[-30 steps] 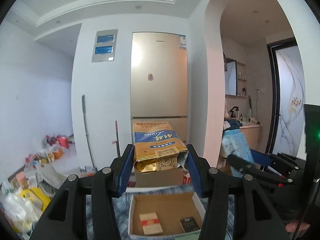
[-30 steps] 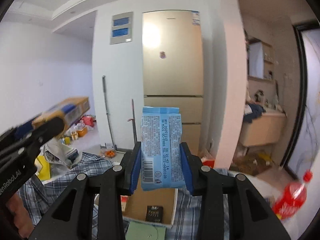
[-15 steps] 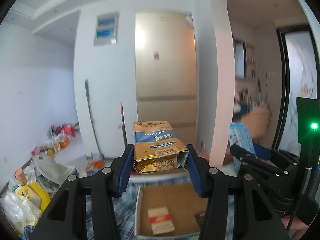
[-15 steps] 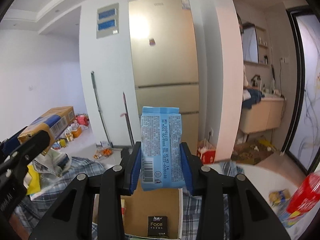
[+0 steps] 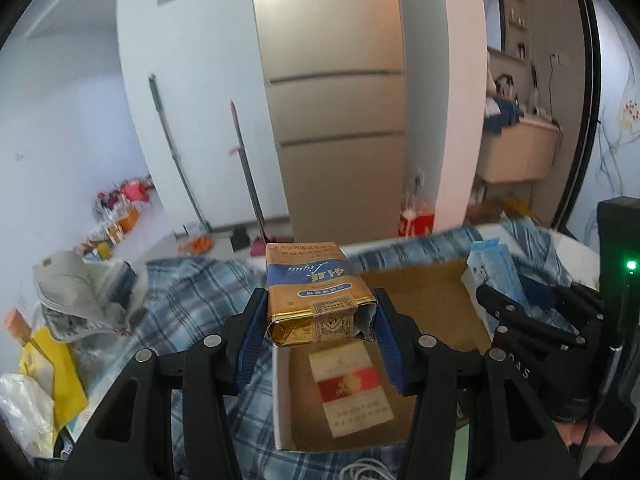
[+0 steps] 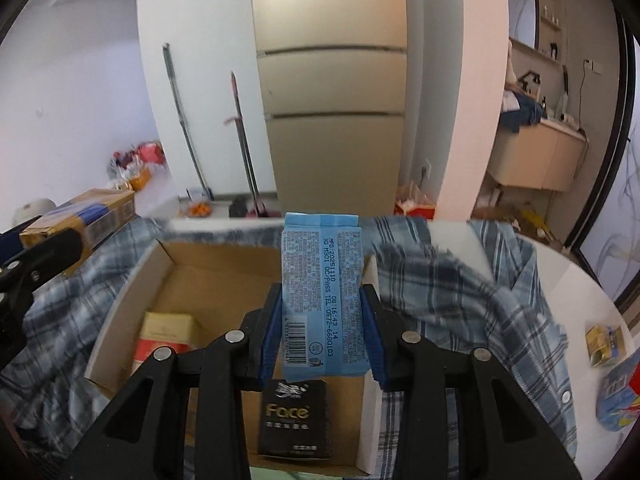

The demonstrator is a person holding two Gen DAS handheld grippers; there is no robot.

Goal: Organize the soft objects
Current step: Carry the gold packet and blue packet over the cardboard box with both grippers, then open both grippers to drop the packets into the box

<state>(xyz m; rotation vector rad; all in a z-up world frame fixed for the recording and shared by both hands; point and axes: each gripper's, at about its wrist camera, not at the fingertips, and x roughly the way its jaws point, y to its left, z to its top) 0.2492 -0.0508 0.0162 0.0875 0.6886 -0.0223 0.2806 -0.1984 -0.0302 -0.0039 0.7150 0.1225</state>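
Your left claw (image 5: 320, 316) is clamped on a gold and blue pack (image 5: 316, 292), long axis pointing away from you, above the near-left edge of the open cardboard box (image 6: 132, 280). Your right claw (image 6: 322, 332) grips a light blue tissue pack (image 6: 322, 300) upright over the box's right half, above the black pack (image 6: 294, 420). Both loads have the box directly below and ahead; the right looks better centred for lowering.

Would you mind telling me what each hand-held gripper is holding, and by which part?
The left hand-held gripper clamps the gold packet by its sides near the crumpled end. The right hand-held gripper clamps the blue packet by its sides, lower half.
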